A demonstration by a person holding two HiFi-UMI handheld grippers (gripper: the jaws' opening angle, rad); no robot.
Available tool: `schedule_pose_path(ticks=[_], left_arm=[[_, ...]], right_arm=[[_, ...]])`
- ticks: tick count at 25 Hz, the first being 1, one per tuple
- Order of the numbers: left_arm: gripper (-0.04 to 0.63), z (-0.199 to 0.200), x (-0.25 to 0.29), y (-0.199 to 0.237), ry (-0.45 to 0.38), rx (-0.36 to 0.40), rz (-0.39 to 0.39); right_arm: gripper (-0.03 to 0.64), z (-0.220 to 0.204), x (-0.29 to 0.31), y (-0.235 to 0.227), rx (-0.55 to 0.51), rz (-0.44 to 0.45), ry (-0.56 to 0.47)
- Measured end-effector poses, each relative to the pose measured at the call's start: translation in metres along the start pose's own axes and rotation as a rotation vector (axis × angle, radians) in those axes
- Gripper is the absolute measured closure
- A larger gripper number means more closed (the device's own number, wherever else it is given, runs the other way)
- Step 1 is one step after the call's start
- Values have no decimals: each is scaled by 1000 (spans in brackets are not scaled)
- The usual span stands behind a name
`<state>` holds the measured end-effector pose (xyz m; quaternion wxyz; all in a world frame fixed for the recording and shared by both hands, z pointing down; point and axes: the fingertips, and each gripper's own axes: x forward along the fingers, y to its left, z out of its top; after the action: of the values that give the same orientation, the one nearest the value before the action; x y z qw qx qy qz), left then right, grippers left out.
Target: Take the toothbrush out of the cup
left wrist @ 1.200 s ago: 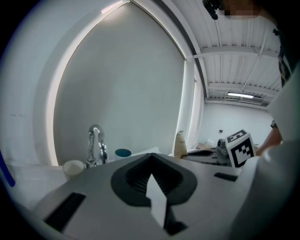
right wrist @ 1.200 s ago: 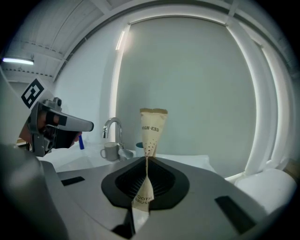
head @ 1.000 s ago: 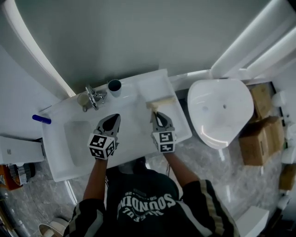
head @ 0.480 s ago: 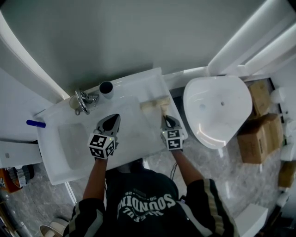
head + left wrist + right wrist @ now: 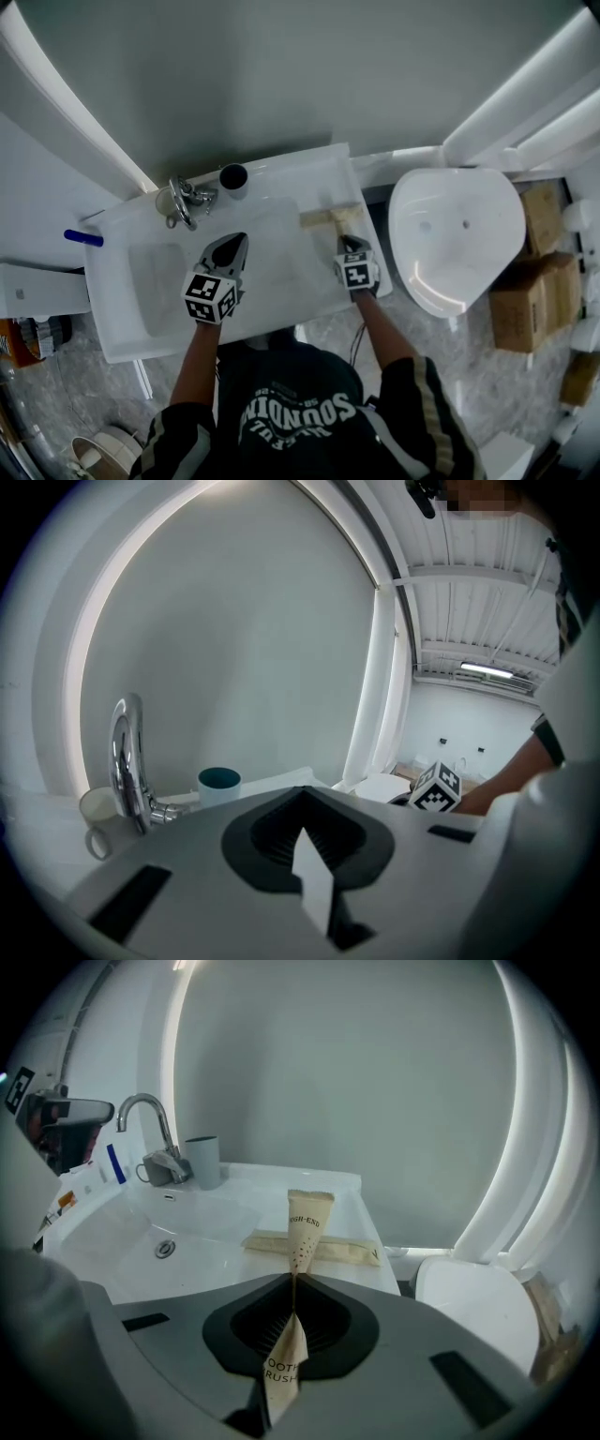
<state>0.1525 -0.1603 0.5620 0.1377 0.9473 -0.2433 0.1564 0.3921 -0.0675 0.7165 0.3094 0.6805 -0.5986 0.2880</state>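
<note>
My right gripper [image 5: 349, 242] [image 5: 293, 1274] is shut on a tan paper toothbrush packet [image 5: 305, 1227]. It hangs over the right end of the white counter [image 5: 281, 183]. The packet's far end crosses a second tan packet [image 5: 323, 217] [image 5: 328, 1249] lying flat there; I cannot tell if they touch. The cup [image 5: 232, 176] [image 5: 218, 784] [image 5: 202, 1160], pale with a dark inside, stands by the faucet [image 5: 186, 199] at the back. My left gripper [image 5: 230, 246] [image 5: 305, 832] hovers over the basin [image 5: 159, 272], shut and holding nothing.
A white mug [image 5: 97, 815] sits left of the chrome faucet [image 5: 127, 761]. A blue object [image 5: 82, 238] lies at the counter's left end. A white toilet [image 5: 459, 234] stands right of the counter, with cardboard boxes [image 5: 530, 281] beyond it.
My right gripper has dropped and shifted right toward the counter's right edge, carrying the packet and tilting further down. The left gripper has hardly moved.
</note>
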Motion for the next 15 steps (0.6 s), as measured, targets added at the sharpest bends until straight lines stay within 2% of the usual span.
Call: schedule_pose_path(ticks=[7,12,15], left_arm=[[597,-2,-11,13,5,-10,39],[597,-7,-17,12,13,-17,56],[597,-6,-22,10,13,-17,62]], right_arm=[[606,-32,24,2,53,20,132],[604,-37,27,5,39,36,136],[556,-34,26,4,35,23,120]])
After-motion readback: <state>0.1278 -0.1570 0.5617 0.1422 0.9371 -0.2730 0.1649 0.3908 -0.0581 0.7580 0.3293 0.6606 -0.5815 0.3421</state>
